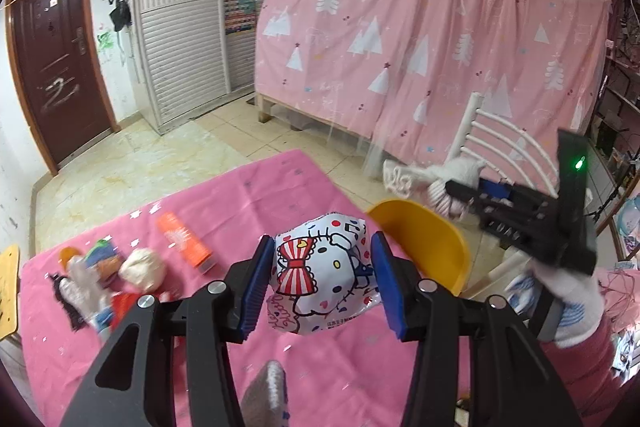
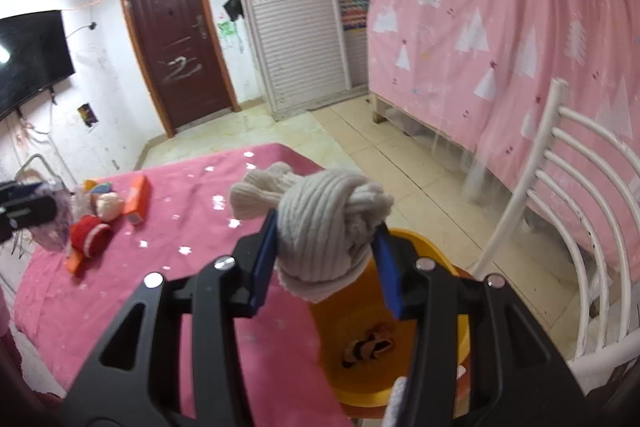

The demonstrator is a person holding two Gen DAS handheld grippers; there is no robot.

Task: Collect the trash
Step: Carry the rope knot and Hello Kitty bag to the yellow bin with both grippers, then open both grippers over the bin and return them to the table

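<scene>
My left gripper (image 1: 320,283) is shut on a puffy white cartoon-cat snack bag (image 1: 320,279), held above the pink-clothed table (image 1: 280,187). My right gripper (image 2: 326,263) is shut on a knotted beige ribbed sock (image 2: 320,223), hanging over the near rim of a yellow tub (image 2: 400,375) that has a small orange-and-black item inside. In the left wrist view the right gripper (image 1: 452,191) carries the sock (image 1: 440,183) just beyond the yellow tub (image 1: 424,239), a gloved hand (image 1: 568,303) holding it. Leftover bits lie on the cloth: an orange box (image 1: 186,241), a beige ball (image 1: 142,269), and a red ball (image 2: 90,233).
A white slatted chair (image 2: 568,195) stands right of the tub. A pink curtain with white trees (image 1: 420,27) hangs over a bed frame behind. The tiled floor (image 2: 380,147), a brown door (image 2: 176,39), a white wardrobe and a wall-mounted screen (image 2: 32,59) lie beyond the table.
</scene>
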